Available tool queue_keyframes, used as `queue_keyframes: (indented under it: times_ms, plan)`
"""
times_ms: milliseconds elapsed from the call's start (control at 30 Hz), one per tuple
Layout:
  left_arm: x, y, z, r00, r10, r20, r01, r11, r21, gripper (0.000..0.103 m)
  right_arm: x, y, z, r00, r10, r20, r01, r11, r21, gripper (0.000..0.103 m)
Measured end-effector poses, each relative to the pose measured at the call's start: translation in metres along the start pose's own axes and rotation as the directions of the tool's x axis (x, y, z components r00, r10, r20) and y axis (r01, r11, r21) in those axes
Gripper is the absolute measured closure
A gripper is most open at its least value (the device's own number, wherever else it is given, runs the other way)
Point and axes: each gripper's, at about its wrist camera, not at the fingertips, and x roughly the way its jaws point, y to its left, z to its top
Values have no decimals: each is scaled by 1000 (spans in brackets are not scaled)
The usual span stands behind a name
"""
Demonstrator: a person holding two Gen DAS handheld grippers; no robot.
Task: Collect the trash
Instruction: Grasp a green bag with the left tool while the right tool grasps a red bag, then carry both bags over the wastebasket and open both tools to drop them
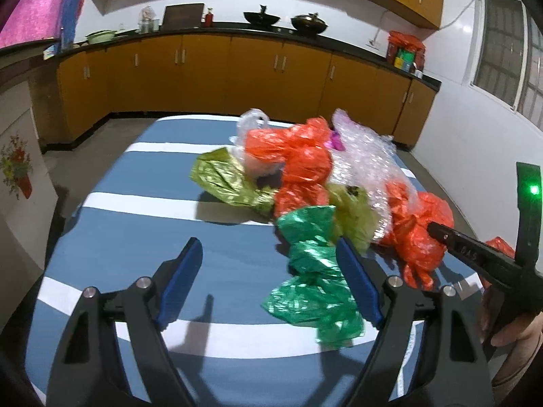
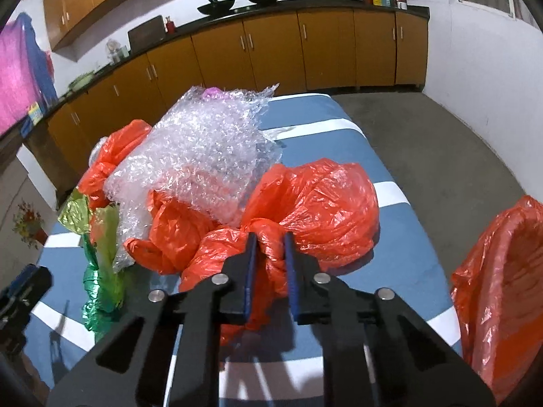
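Note:
Crumpled trash lies heaped on a blue-and-white striped table [image 1: 135, 230]. My right gripper [image 2: 270, 237] is shut on the twisted neck of an orange plastic bag [image 2: 322, 200], whose plastic bunches between the blue pads. In the left wrist view that bag [image 1: 417, 234] sits at the right, with the right gripper's black finger against it. My left gripper [image 1: 268, 244] hangs open low over the table. A crumpled green foil bag [image 1: 315, 271] lies between its fingers, close to the right pad and not pressed. Bubble wrap [image 2: 203, 142] and a second orange bag [image 1: 298, 159] lie behind.
An olive-gold foil wrapper [image 1: 220, 176] and a clear bag [image 1: 251, 122] lie at the far side of the heap. An open orange bag [image 2: 502, 288] stands off the table's right edge. Wooden cabinets [image 1: 237, 74] and a counter line the far wall beyond bare floor [image 2: 441, 156].

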Motion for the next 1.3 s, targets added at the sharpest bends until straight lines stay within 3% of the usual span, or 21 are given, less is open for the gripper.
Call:
queue_keyframes:
  times_ms: [367,667,767,900,1300]
  plan:
    - [20,-28,-4,998,-31,-57,33,999,37,34,-38,-16,-4,997,12,76,-15,999,34,90]
    - [48,-34,-8,987,6,-162,0,999,32,52,-50,-20,-7,996,6,85,-9,999,39,90]
    - [53,-31,-14,981,-5,-194,8,1000,16,64,-52,-20,-8,996,5,88,-9,999,40,90]
    - [46,-22,-16,982,-25,-186,24,1000,-7,79,-58,-20,-10,996,10,94,-14,999,43,90]
    - [-2,-16,-3,994,-68,-90,68,998,-11,79,-88,-24,-13,990,17,141,-24,999,47,90]
